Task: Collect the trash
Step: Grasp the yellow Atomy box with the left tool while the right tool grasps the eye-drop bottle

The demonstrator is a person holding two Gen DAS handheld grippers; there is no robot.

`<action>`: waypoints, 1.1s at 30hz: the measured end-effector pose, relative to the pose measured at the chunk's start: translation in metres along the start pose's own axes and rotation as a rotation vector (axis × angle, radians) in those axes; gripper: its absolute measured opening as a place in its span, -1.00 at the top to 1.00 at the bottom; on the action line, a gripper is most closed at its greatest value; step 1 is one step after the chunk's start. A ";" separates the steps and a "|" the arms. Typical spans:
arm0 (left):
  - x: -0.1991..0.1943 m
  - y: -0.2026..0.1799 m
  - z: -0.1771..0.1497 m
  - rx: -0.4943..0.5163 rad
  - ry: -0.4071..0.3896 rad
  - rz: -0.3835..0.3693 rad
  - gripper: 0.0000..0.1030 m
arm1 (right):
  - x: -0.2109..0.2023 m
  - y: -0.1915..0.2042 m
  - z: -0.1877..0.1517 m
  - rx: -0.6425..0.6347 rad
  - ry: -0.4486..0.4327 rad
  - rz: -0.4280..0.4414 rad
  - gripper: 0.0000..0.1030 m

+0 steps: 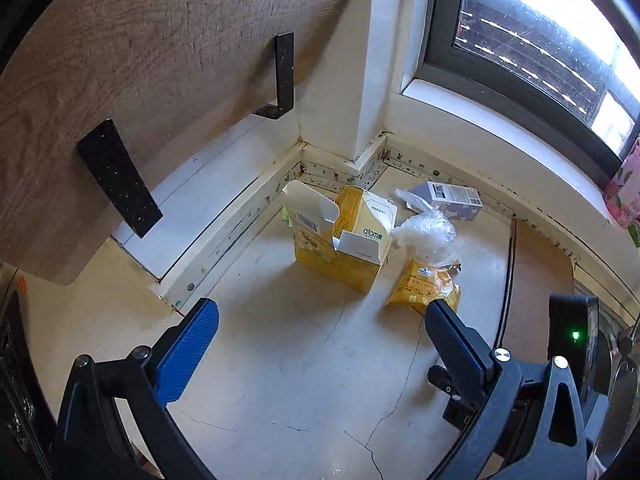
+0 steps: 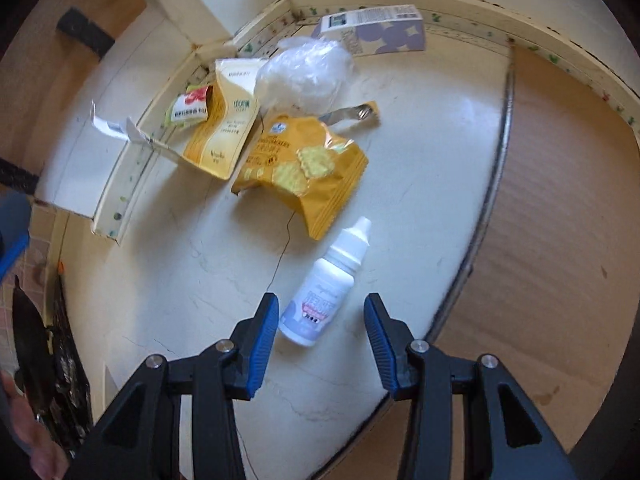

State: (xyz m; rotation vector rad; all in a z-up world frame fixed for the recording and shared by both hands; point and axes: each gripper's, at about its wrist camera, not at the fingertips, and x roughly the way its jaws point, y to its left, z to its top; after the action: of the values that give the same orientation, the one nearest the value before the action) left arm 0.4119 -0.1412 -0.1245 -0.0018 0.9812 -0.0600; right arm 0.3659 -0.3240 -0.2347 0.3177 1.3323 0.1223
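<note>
Hovering at lower frame, the right gripper stood half-open and empty over the small white plastic dropper bottle; the left gripper gaped wide. Pickup appeared imminent, requiring descent and closure. Beyond lay a yellow cracker bag.

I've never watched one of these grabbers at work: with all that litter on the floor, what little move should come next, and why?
Probably ease the right gripper down and a bit forward, then close on the small white bottle. It is the nearest piece of litter, lying flat on the floor with its base already between the open fingers, which do not touch it. The yellow cracker bag and the rest lie farther off.
</note>
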 end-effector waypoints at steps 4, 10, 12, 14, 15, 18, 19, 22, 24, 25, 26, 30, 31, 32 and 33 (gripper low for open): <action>0.017 -0.009 0.007 -0.013 0.020 -0.009 -0.98 | -0.001 -0.002 -0.004 0.017 -0.001 0.032 0.49; 0.054 -0.015 0.018 -0.056 0.066 -0.002 -0.98 | -0.020 -0.027 -0.010 0.101 -0.042 0.122 0.51; 0.070 -0.013 0.022 -0.092 0.091 0.021 -0.98 | -0.028 -0.034 -0.011 0.120 -0.064 0.144 0.52; 0.083 -0.011 0.025 -0.132 0.104 0.028 -0.98 | -0.039 -0.042 -0.014 0.133 -0.092 0.165 0.52; 0.090 -0.010 0.027 -0.153 0.110 0.034 -0.98 | -0.044 -0.046 -0.015 0.141 -0.099 0.172 0.52; 0.109 -0.009 0.028 -0.177 0.135 0.070 -0.98 | -0.054 -0.054 -0.020 0.159 -0.113 0.184 0.52; 0.114 -0.010 0.027 -0.178 0.140 0.083 -0.98 | -0.056 -0.056 -0.022 0.162 -0.117 0.182 0.52; 0.124 -0.011 0.024 -0.179 0.140 0.110 -0.98 | -0.062 -0.062 -0.028 0.165 -0.125 0.183 0.52; 0.124 -0.012 0.020 -0.169 0.117 0.132 -0.82 | -0.066 -0.064 -0.032 0.158 -0.128 0.185 0.52; 0.124 -0.012 0.019 -0.161 0.105 0.143 -0.73 | -0.063 -0.065 -0.033 0.149 -0.129 0.183 0.52; 0.123 -0.011 0.018 -0.155 0.097 0.149 -0.50 | -0.062 -0.062 -0.033 0.139 -0.128 0.178 0.52; 0.122 -0.003 0.012 -0.165 0.119 0.127 0.74 | -0.064 -0.064 -0.038 0.139 -0.123 0.180 0.52; 0.120 0.000 0.011 -0.167 0.116 0.133 0.84 | -0.066 -0.063 -0.039 0.136 -0.127 0.177 0.52; 0.116 0.003 0.009 -0.169 0.108 0.130 0.93 | -0.067 -0.062 -0.039 0.132 -0.134 0.174 0.52; 0.110 0.007 0.006 -0.175 0.092 0.118 0.93 | -0.070 -0.061 -0.041 0.125 -0.140 0.170 0.52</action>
State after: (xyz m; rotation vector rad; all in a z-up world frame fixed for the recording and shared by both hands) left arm 0.4780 -0.1405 -0.2126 -0.1026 1.0745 0.1355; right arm 0.3039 -0.3943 -0.1960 0.5362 1.1753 0.1572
